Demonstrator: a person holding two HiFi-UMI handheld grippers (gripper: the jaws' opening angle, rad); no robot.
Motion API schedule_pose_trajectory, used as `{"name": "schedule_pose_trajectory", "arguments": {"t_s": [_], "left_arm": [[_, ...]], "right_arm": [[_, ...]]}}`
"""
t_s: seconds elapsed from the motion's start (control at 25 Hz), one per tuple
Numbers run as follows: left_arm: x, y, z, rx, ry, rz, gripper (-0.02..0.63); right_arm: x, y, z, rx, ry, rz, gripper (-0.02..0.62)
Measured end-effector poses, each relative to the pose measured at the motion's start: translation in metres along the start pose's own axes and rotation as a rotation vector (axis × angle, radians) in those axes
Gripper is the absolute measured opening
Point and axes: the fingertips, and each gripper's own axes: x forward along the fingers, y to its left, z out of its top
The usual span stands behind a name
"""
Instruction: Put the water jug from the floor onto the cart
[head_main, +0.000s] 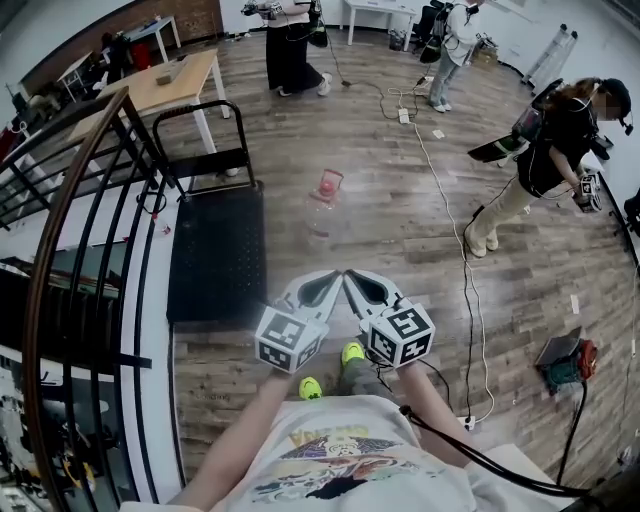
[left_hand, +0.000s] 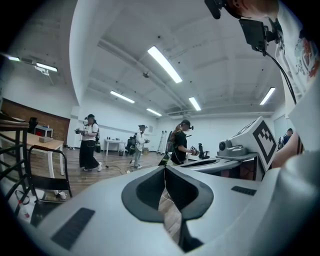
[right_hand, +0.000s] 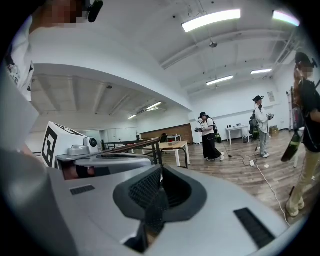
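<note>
Both of my jaws are pressed fully together with nothing between them. The left gripper (head_main: 322, 287) and the right gripper (head_main: 367, 288) sit side by side, just off the near right corner of the cart (head_main: 215, 255), tips almost meeting. My own left gripper view (left_hand: 165, 172) and right gripper view (right_hand: 160, 176) show only bare pads and room beyond.

The water jug (head_main: 325, 203) stands upright on the floor (head_main: 400, 230), to the right of the cart and level with its handle end, apart from the deck. It is clear-bodied with a pinkish-red top, and nothing of mine touches it.

As I judge it, the step in hand is the reach, and I should part both jaws well before I arrive rather than nudge the jug with shut tips. I would take the red top piece with one gripper and steady the clear wall with the other, since a clear round body is likely slippery and, if filled, heavy. Then I would lift it straight, keep it upright and set it down toward the middle of the cart's black deck, away from the edge.

No label or brand shows on the jug or the cart. My grippers' cubes carry black-and-white square markers, not words. My shirt has a print whose lettering is too blurred to read.
</note>
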Motion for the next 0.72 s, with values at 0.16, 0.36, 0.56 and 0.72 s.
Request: {"name": "schedule_pose_trajectory", "arguments": {"t_s": [0.16,0.36,0.56,0.72], "left_arm": [[0.009,0.016,-0.009,-0.031,0.012,0.016,0.012],[0.032,0.042,-0.011,-0.050,0.034,0.048,0.012],[0.067,0.068,-0.006,-0.050,0.044,0.067,0.012],[0.097,0.087,-0.001,-0.062,0.047,0.089,0.012]], "right_arm": [[0.018,-0.009,-0.007,-0.006,0.032,0.016,0.026],[0.043,-0.030,-0.007,0.017,0.053,0.031,0.026],[0.071,-0.064,0.002,0.004,0.058,0.051,0.026],[0.090,-0.093,0.010,0.009,0.066,0.068,0.026]]}}
